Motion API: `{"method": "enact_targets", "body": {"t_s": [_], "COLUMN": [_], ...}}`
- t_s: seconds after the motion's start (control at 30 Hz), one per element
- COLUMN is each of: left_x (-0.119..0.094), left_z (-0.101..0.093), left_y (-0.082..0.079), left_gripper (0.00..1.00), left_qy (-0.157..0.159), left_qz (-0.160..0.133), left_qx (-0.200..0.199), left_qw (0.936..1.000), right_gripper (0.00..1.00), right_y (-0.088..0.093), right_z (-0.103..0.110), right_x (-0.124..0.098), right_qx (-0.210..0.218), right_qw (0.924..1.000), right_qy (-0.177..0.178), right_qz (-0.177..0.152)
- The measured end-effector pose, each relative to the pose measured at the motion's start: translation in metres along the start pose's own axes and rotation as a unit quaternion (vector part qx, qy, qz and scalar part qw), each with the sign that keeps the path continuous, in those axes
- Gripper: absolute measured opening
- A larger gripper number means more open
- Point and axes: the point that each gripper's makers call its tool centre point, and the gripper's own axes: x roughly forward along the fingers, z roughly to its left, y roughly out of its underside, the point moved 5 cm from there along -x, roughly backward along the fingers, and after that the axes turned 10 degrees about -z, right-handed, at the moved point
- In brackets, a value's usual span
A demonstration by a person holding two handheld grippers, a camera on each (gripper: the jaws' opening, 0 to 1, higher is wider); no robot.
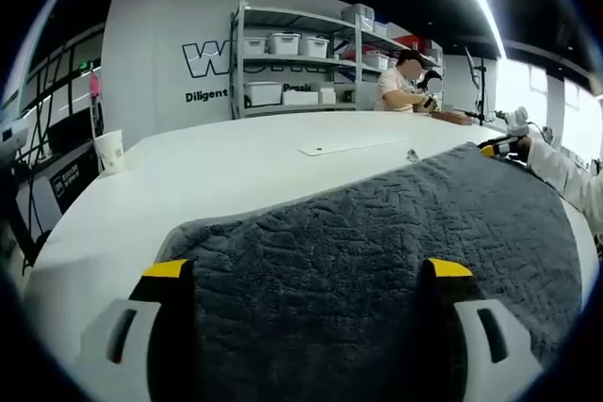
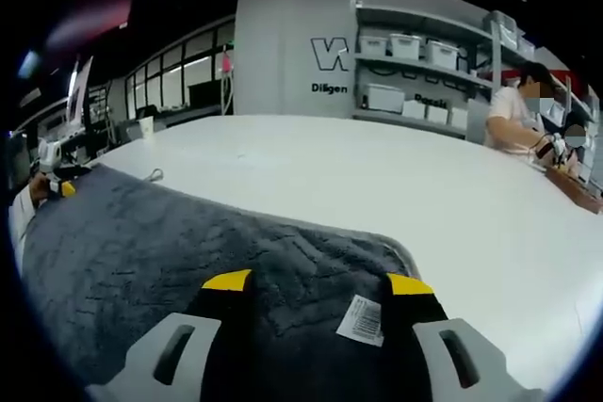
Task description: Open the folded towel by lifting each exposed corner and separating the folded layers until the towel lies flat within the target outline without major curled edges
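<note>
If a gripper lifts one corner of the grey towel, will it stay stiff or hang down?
The grey towel probably hangs limp: it drapes softly over the white table. Its thick, textured pile suggests some weight and good grip, so slipping seems unlikely.

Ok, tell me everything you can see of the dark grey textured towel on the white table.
The dark grey textured towel looks like soft, thick cloth with an embossed wavy pattern. It lies spread on the white table, its near edges rounded and slightly raised. A white care label sits near the corner between the right gripper jaws. The left gripper jaws straddle another edge, both pairs apart. Whether the jaws touch the cloth cannot be told.
</note>
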Motion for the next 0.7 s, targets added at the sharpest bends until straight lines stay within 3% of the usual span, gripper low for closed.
{"method": "enact_targets", "body": {"t_s": [0.7], "left_x": [0.0035], "left_z": [0.0027], "left_y": [0.0003], "left_gripper": [0.99], "left_qy": [0.007], "left_qz": [-0.005], "left_qx": [0.003], "left_qw": [1.0000], "right_gripper": [0.50], "right_y": [-0.0002], "right_z": [0.0006], "right_x": [-0.0001], "right_qx": [0.000], "right_qw": [1.0000], "right_qy": [0.001], "right_qz": [0.002]}}
